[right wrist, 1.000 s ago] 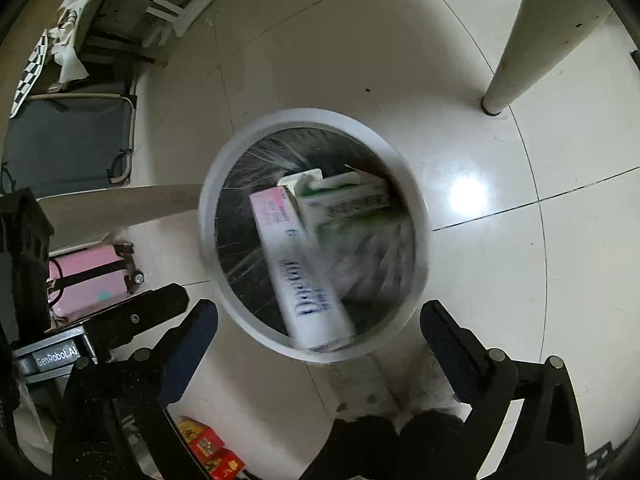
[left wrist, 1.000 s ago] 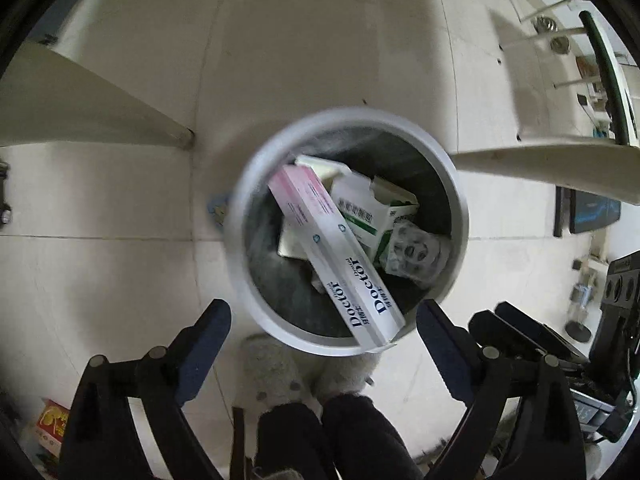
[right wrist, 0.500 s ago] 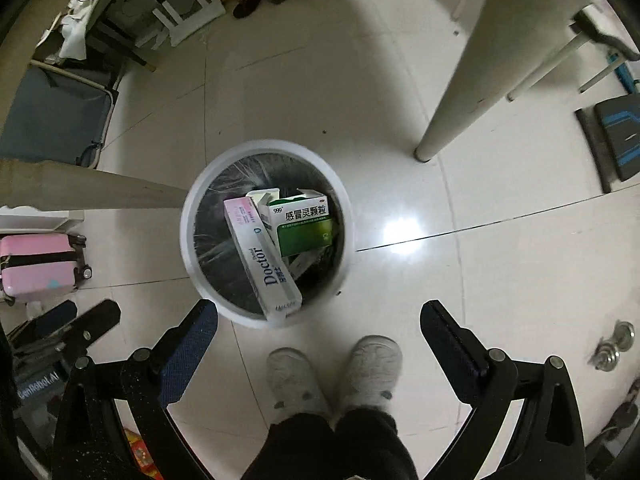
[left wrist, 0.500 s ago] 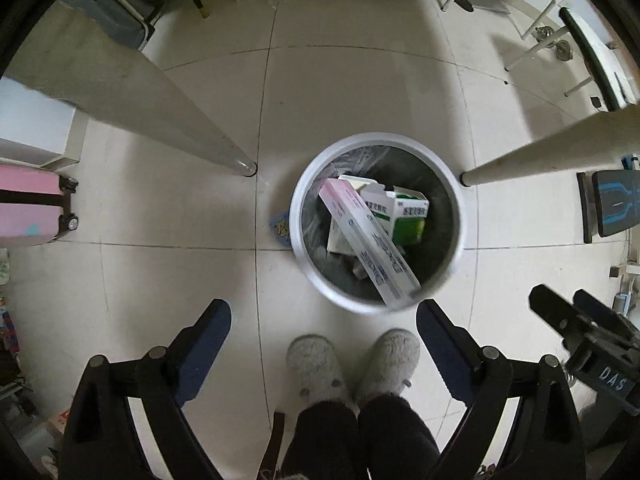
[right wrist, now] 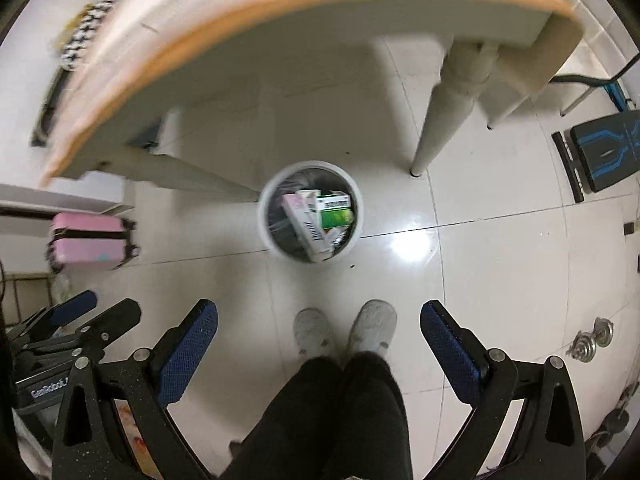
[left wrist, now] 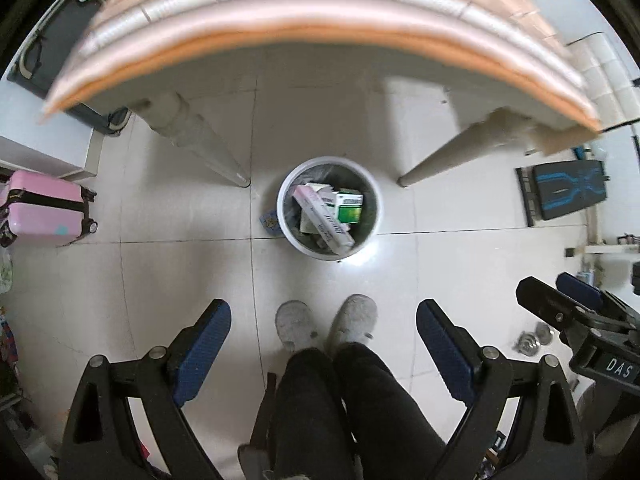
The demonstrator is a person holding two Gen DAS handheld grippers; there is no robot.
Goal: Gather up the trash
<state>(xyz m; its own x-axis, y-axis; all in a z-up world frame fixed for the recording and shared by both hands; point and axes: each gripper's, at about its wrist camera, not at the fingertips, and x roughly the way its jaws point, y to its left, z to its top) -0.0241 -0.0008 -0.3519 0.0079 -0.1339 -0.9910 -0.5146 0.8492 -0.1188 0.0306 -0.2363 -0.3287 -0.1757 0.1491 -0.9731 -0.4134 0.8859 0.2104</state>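
A white round trash bin [left wrist: 286, 192] [right wrist: 265, 216] stands on the tiled floor under a table, far below both grippers. Inside it lie a long pink-and-white toothpaste box [left wrist: 322, 220] [right wrist: 306, 222], a green-and-white medicine box [left wrist: 349, 209] [right wrist: 335, 212] and other packaging. My left gripper [left wrist: 323, 334] is open with nothing between its blue pads. My right gripper [right wrist: 319, 334] is open and empty too; it also shows at the right edge of the left wrist view. Both hang high above the floor, over a person's legs and grey slippers [left wrist: 294, 326].
The table's orange-edged top [left wrist: 320, 36] [right wrist: 280, 12] fills the upper part of both views, with legs [left wrist: 200, 144] [right wrist: 440, 120] either side of the bin. A pink suitcase [left wrist: 44, 214] stands at the left, a black-and-blue bench [left wrist: 568, 190] at the right. A small blue packet [left wrist: 269, 222] lies beside the bin.
Both grippers have risen well away from the bin, which now looks much smaller. The table top has come into view at the top. Both stay open and empty.
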